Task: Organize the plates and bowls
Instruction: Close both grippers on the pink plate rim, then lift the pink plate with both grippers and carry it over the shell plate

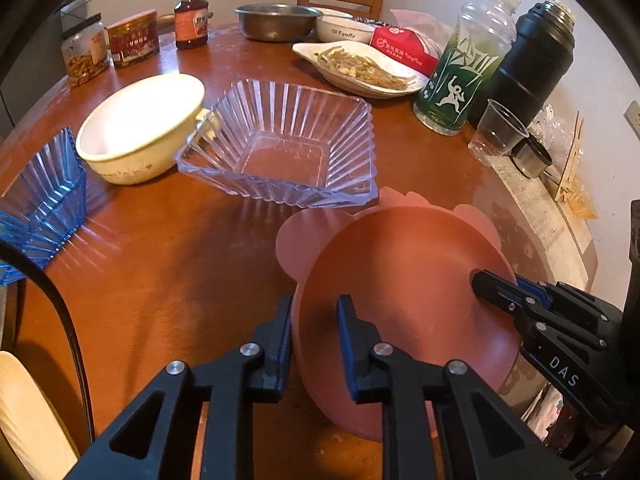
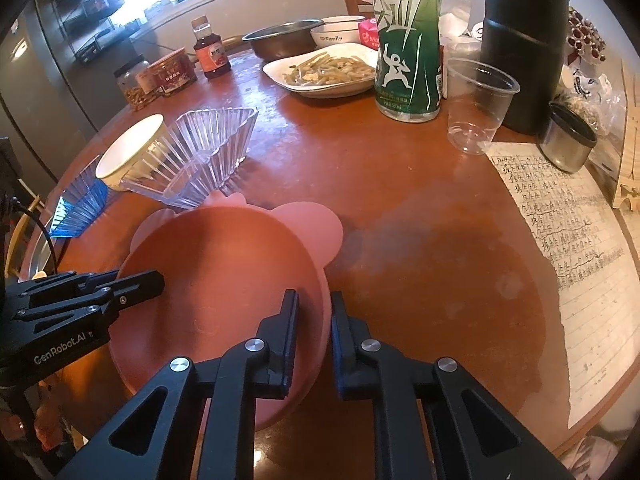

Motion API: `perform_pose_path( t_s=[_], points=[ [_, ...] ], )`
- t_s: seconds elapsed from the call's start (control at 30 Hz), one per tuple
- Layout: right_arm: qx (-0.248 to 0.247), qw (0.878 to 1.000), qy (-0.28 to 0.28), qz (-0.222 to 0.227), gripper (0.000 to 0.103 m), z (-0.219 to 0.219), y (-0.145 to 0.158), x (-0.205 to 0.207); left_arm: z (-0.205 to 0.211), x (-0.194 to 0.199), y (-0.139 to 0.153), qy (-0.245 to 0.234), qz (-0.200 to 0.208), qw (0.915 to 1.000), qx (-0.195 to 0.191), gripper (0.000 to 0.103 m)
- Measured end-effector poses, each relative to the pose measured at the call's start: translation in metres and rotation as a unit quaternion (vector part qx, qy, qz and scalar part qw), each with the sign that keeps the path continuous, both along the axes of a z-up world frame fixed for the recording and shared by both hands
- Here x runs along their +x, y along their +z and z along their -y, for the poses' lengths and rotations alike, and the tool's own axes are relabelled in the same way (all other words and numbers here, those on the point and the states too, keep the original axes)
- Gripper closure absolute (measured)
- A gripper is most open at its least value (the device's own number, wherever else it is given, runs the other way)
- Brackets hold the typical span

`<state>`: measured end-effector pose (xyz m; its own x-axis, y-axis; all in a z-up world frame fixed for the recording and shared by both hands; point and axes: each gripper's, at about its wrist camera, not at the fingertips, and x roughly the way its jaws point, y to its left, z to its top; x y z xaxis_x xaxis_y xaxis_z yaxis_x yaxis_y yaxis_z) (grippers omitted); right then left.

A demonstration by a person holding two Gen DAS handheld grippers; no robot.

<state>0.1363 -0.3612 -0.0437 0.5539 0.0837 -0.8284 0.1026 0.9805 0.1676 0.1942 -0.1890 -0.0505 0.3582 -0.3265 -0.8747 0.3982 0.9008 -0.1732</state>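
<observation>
A pink plate (image 1: 404, 296) with round ears is held over the brown table (image 1: 160, 280), tilted. My left gripper (image 1: 314, 320) has its fingers on either side of the plate's left rim. My right gripper (image 2: 314, 316) is shut on the plate's right rim (image 2: 324, 300); it also shows in the left wrist view (image 1: 492, 286). The left gripper shows in the right wrist view (image 2: 152, 280) at the plate's left edge. Beyond the plate stand a clear ribbed square bowl (image 1: 280, 144), a cream round bowl (image 1: 140, 128) and a blue ribbed bowl (image 1: 40, 200).
At the back stand a dish of food (image 1: 360, 68), a steel bowl (image 1: 276, 20), a white bowl (image 1: 344, 28), jars (image 1: 84, 52) and a sauce bottle (image 1: 191, 12). A green bottle (image 2: 408, 40), black flask (image 2: 524, 40), plastic cup (image 2: 476, 104) and written paper (image 2: 568, 232) are to the right.
</observation>
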Motion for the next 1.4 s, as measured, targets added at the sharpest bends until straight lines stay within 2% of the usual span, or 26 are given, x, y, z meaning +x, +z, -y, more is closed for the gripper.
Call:
perform_pose_path(
  t_s=[0.37, 0.63, 1.1, 1.4],
  points=[
    [-0.002, 1.0, 0.007, 0.018, 0.089, -0.008, 0.016, -0.007, -0.008, -0.013, 0.019, 0.005, 0.028, 0.9996, 0.009, 0.081],
    [-0.007, 1.0, 0.017, 0.024, 0.089, -0.017, 0.023, -0.013, -0.016, -0.017, 0.024, 0.011, 0.032, 0.9994, 0.007, 0.081],
    [-0.011, 0.999, 0.035, 0.029, 0.09, -0.034, 0.023, -0.024, -0.035, -0.037, 0.021, 0.021, 0.036, 0.999, 0.018, 0.081],
    [-0.019, 0.998, 0.049, 0.04, 0.09, -0.052, 0.025, -0.036, -0.056, -0.054, 0.023, 0.036, 0.045, 0.9983, 0.011, 0.081]
  ],
)
